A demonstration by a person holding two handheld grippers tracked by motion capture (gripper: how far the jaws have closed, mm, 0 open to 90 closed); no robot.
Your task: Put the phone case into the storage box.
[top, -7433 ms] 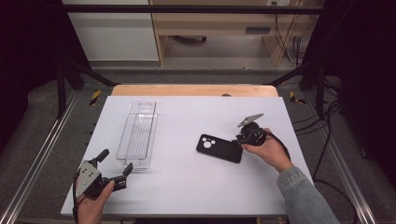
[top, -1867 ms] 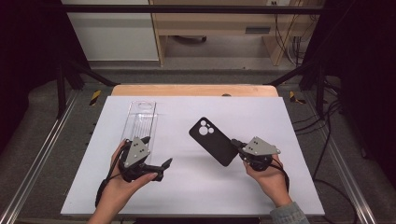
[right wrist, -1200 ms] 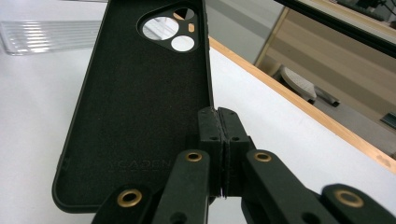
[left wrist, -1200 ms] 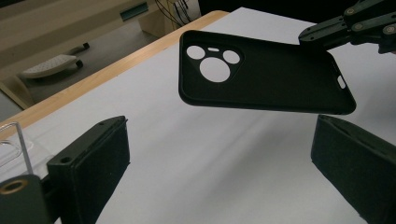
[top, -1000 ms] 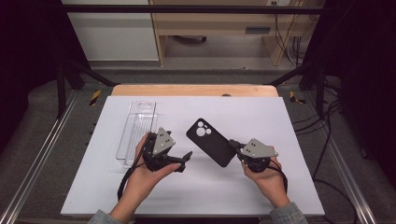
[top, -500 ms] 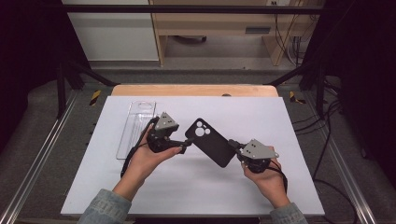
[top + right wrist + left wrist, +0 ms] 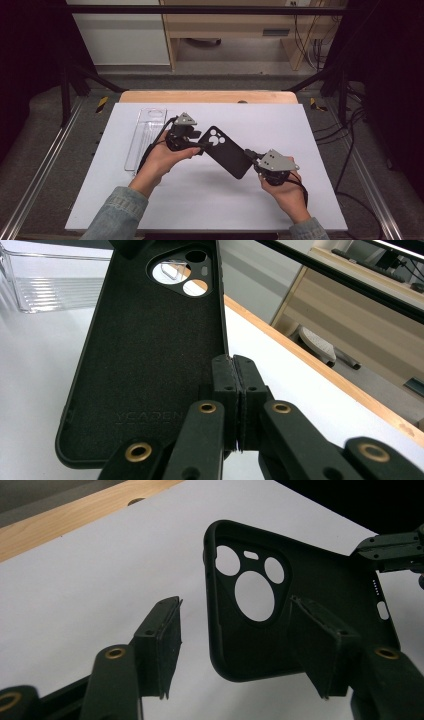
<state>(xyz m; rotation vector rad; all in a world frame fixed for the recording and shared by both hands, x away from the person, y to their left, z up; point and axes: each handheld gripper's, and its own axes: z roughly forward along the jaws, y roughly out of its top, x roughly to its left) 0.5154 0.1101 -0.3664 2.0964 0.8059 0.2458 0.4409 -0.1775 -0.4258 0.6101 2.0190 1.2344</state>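
A black phone case [image 7: 227, 152] hangs above the white desk [image 7: 150, 200] near the middle of the high view, tilted with its camera-cutout end toward the upper left of the frame and its other end toward the lower right. The right tongs [image 7: 252, 159], held in the hand at the lower right, are closed on the case's side rim near that lower end; in the right gripper view the two black jaws meet tightly on the thin edge of the case [image 7: 150, 350], whose soft inner lining faces the camera. The left tongs [image 7: 201, 146] sit at the camera-cutout end, left of centre in the high view, and their jaws have just been closing. In the left gripper view the corner of the case [image 7: 260, 605] stands between the two jaws, with a clear gap on the left side and the right jaw close against the case's face; the pads do not yet press it. A clear plastic tray [image 7: 146, 137] lies on the desk at the left of the high view, just beyond the left hand [image 7: 162, 160].
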